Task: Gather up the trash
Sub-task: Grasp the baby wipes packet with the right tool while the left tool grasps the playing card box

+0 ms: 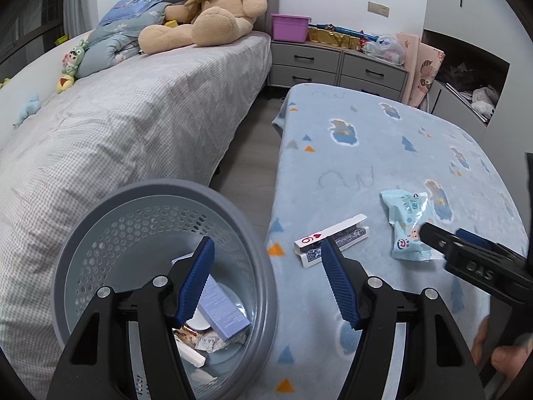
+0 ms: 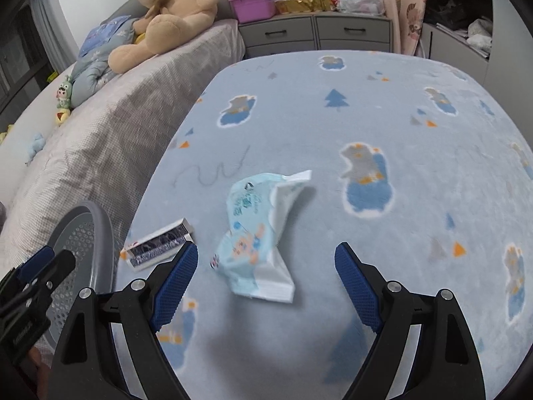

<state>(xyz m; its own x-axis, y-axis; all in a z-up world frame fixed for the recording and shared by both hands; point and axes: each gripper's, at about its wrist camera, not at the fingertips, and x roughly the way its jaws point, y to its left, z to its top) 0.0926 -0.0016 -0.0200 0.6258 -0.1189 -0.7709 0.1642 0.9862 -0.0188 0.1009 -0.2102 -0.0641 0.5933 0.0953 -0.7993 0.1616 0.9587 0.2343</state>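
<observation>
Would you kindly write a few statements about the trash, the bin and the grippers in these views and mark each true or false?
1. The left gripper holds the playing-card box. False: it is open and empty, its two fingers astride the bin's near rim.
2. The grey perforated wastebasket already contains a lavender box. True.
3. The light blue tissue pack lies on the blue printed blanket. True.
4. The right gripper is shut on the tissue pack. False: it is open, with the pack lying between and just ahead of its fingers.
5. The teddy bear sits inside the wastebasket. False: it sits on the bed.
</observation>
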